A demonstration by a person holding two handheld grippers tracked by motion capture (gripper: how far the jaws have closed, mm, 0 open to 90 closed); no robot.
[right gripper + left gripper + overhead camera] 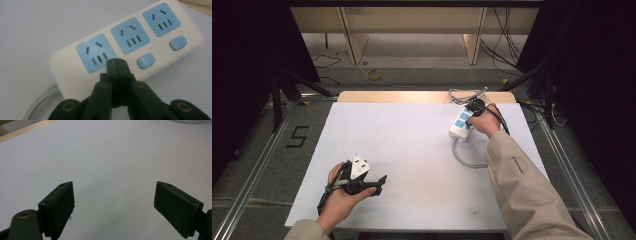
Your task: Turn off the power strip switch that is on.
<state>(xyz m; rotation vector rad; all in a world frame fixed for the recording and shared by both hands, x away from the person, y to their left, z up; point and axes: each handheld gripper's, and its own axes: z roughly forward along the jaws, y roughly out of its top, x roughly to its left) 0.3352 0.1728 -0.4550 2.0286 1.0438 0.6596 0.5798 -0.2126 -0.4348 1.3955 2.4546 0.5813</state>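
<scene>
The left hand-held gripper (379,182) rests released near the front of the white tabletop (412,150), with wide free room around. At the far right, the right hand-held gripper (116,60) is clenched, its tips at the power strip (130,42), apparently to press a switch (145,60); the back edge is near.

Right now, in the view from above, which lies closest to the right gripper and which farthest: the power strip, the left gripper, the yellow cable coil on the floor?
1. Power strip, under the right gripper.
2. Yellow cable coil, floor beyond the table.
3. Left gripper, near-left corner.
</scene>
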